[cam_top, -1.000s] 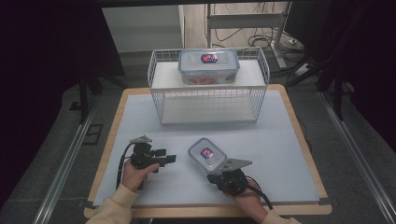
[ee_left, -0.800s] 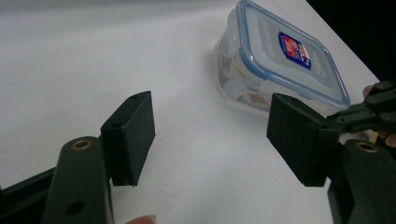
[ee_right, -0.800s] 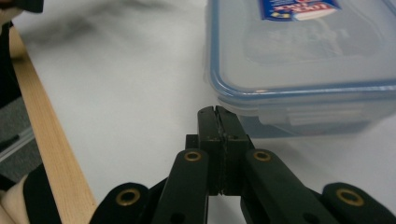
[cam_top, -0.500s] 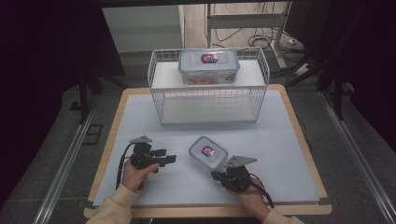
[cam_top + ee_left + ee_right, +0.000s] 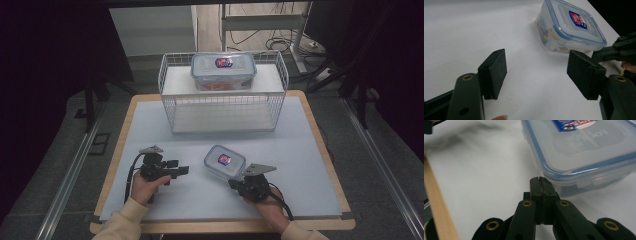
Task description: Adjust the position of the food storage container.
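Since the earlier frame, the right tongs (image 5: 237,183) have slid slightly toward the person's edge of the desk (image 5: 300,150), and the small container (image 5: 225,161) has turned a little with them; the left tongs (image 5: 181,170) are where they were.

Right now the small container, a clear box with a blue-rimmed lid and a red-and-blue label, lies flat on the white desk surface, lid up, in front of the wire basket (image 5: 223,102). Its footprint is close to square with rounded corners, so its long axis is hard to tell; in the high view it sits skewed to the desk edges, 1 corner aimed at the right tongs.

In the right gripper view, the right tongs (image 5: 540,181) are pressed together with nothing between them, their tip just at the near side wall of the small container (image 5: 584,152), below the lid rim; whether they touch it I cannot tell.

In the left gripper view, the left tongs (image 5: 536,67) stand wide apart and empty, aimed across the bare desk toward the small container (image 5: 571,27), which lies well beyond them.

A 2nd, larger container (image 5: 223,70) of the same kind rests on top of the wire basket, its long side running across the desk.
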A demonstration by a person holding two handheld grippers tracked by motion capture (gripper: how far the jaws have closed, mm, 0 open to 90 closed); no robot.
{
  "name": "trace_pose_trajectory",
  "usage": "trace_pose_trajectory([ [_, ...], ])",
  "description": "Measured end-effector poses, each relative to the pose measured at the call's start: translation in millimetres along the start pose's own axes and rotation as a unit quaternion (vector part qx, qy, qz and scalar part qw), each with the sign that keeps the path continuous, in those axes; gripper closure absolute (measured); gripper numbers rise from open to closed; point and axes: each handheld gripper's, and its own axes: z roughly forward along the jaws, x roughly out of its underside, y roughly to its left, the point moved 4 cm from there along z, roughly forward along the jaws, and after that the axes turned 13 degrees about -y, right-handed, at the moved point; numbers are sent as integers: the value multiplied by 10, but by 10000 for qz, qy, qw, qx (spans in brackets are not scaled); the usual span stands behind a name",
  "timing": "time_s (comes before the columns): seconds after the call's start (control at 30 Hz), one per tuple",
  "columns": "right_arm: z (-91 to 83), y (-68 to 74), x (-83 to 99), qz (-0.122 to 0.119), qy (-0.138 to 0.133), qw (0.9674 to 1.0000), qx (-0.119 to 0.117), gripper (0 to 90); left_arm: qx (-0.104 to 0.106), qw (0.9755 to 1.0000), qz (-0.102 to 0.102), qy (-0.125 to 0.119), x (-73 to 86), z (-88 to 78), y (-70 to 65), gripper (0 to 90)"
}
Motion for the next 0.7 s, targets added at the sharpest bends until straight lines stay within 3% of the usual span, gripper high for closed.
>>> trace_pose_trajectory([
  [0.4, -40, -380, -53, 290, -73, 9988, 384, 893, -5, 10000, 15, 29, 7, 10, 3, 321],
  [0.7, -51, -477, -56, 369, -104, 9982, 466, 894, 4, 10000, 18, 27, 9, 15, -8, 320],
])
